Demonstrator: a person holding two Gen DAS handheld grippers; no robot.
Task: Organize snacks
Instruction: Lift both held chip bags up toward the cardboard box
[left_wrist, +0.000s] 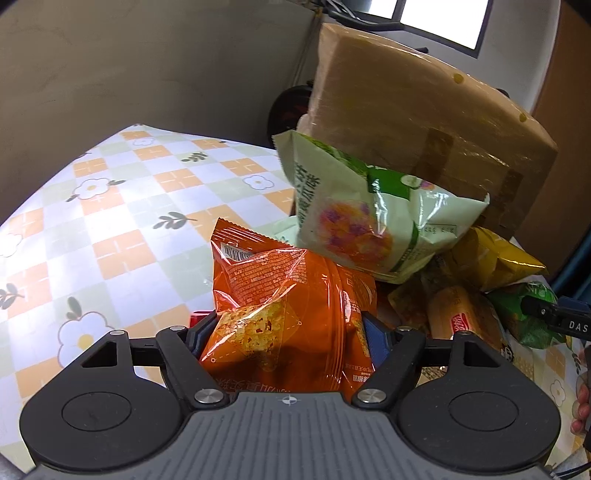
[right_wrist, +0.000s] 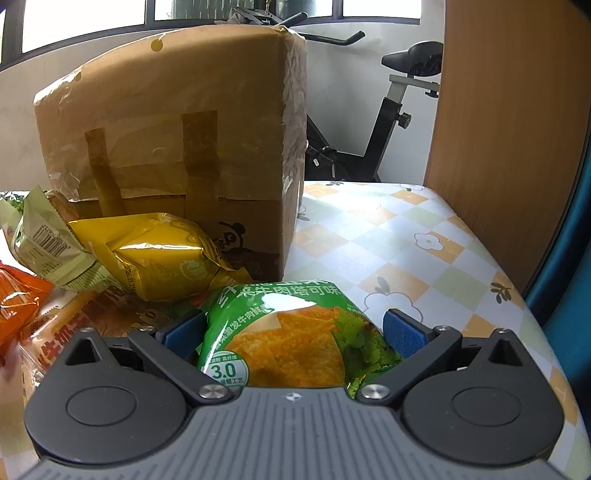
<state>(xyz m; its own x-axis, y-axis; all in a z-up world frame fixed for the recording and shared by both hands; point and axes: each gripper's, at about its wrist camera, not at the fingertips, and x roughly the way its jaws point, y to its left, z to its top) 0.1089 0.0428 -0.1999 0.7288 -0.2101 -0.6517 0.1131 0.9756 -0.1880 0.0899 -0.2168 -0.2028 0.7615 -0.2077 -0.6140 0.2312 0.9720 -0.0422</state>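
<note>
left claw (left_wrist: 284, 325) pinches orange bag (left_wrist: 280, 306), bottom hidden; right claw (right_wrist: 295, 328) wide around green bag (right_wrist: 291, 332), untouched

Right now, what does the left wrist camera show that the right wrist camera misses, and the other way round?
Only the left view shows the left hand-held gripper closed on the orange snack bag. Only the right view shows the exercise bike and the right hand-held gripper open around the green chip bag. Both show the cardboard box and yellow bag.
</note>
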